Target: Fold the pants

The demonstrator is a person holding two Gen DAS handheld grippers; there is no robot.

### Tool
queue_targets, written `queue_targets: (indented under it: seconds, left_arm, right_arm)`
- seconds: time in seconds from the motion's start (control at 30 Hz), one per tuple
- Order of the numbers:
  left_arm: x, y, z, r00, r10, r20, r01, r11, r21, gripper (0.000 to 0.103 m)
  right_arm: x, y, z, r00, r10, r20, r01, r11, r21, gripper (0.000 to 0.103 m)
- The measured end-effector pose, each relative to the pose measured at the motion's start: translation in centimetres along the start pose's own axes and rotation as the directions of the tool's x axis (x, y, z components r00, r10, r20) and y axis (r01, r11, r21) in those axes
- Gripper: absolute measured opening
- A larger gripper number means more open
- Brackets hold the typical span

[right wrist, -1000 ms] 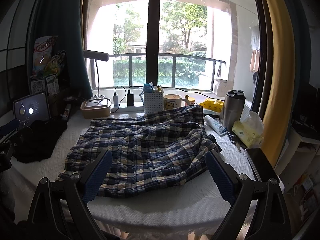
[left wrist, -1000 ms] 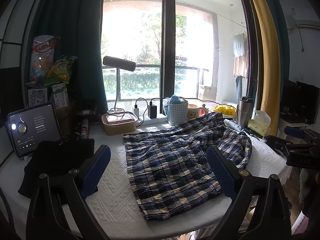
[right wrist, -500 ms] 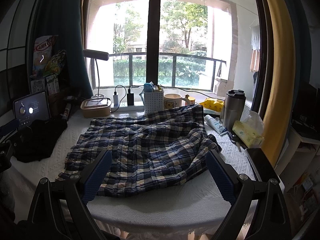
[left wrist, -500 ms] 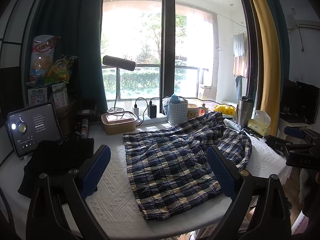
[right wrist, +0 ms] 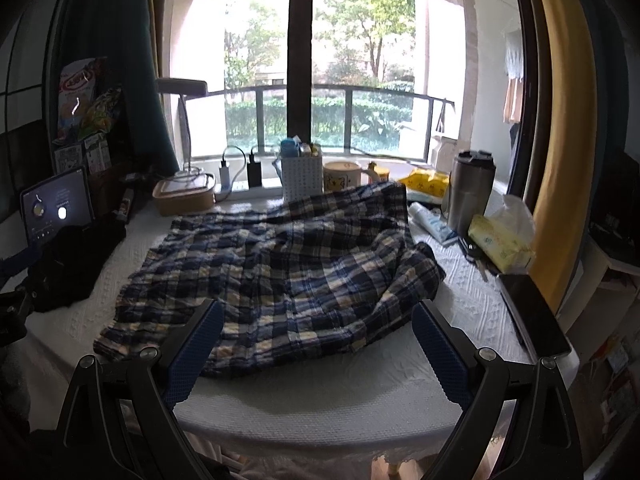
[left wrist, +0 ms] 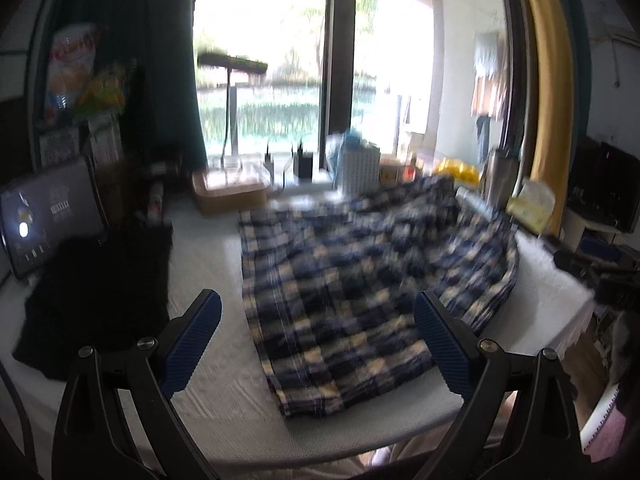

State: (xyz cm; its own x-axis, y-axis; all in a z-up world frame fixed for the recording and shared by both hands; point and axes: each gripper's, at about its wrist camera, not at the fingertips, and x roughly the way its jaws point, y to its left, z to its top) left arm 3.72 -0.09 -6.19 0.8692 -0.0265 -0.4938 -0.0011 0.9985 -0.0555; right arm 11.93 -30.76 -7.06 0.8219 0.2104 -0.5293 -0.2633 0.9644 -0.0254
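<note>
On white table (right wrist: pixel 328 396) by window: plaid pants (right wrist: pixel 280 272) lie rumpled, unfolded, near edge toward us, far end bunched against basket (right wrist: pixel 302 178) and mug (right wrist: pixel 342 176). We hold both claws spread wide, empty, above near edge: left gripper (left wrist: pixel 318 340), right gripper (right wrist: pixel 316 344). Left view blurred. Fold not begun, we judge. To start well: pinch two corners of one edge, lift clear, keep cloth taut, avoid dragging it into mug, thermos (right wrist: pixel 470 194).

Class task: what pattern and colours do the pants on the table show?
The pants are plaid: navy blue, white and pale yellow checks. Sharpest in the right wrist view.
</note>
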Motion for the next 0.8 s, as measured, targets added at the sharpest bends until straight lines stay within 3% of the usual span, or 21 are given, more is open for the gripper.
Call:
queue_targets:
  seconds: [0.13,0.37,0.5,0.6,0.7,0.77,0.8]
  left_arm:
    - [3.5,0.0,-2.0,0.992,-0.005,-0.127,0.004,1.0,-0.005,0.096]
    - [6.7,0.0,-3.9,0.966,-0.027,-0.258,0.024,1.0,-0.014,0.096]
    - [8.1,-0.2,-4.1,0.953,-0.018,-0.304,0.017,1.0,-0.004,0.096]
    - [9.1,-0.6,-4.3,0.941,0.023,-0.337,-0.017,1.0,0.019,0.091]
    - [9.4,-1.1,-4.2,0.945,0.044,-0.323,-0.036,0.999,0.031,0.089]
    - [9.4,-1.4,-4.2,0.949,0.042,-0.313,-0.032,0.999,0.039,0.082]
    - [9.4,-1.5,-4.0,0.95,0.03,-0.311,-0.019,0.999,0.039,0.073]
  right_arm:
    - [2.8,-1.8,-1.2,0.997,-0.01,-0.071,0.013,1.0,0.029,0.096]
    - [7.5,-5.7,-2.4,0.986,-0.051,-0.159,0.062,0.996,0.066,0.096]
    - [9.5,-9.1,-1.4,0.982,-0.082,-0.171,0.098,0.991,0.089,0.096]
    - [11.3,-11.3,-0.5,0.98,-0.089,-0.179,0.108,0.989,0.098,0.083]
    - [13.8,-13.0,0.5,0.975,-0.103,-0.197,0.122,0.989,0.084,0.081]
    - [15.1,-13.7,1.4,0.975,-0.096,-0.201,0.113,0.991,0.077,0.074]
    - [15.8,-14.1,2.0,0.977,-0.085,-0.197,0.102,0.992,0.077,0.074]
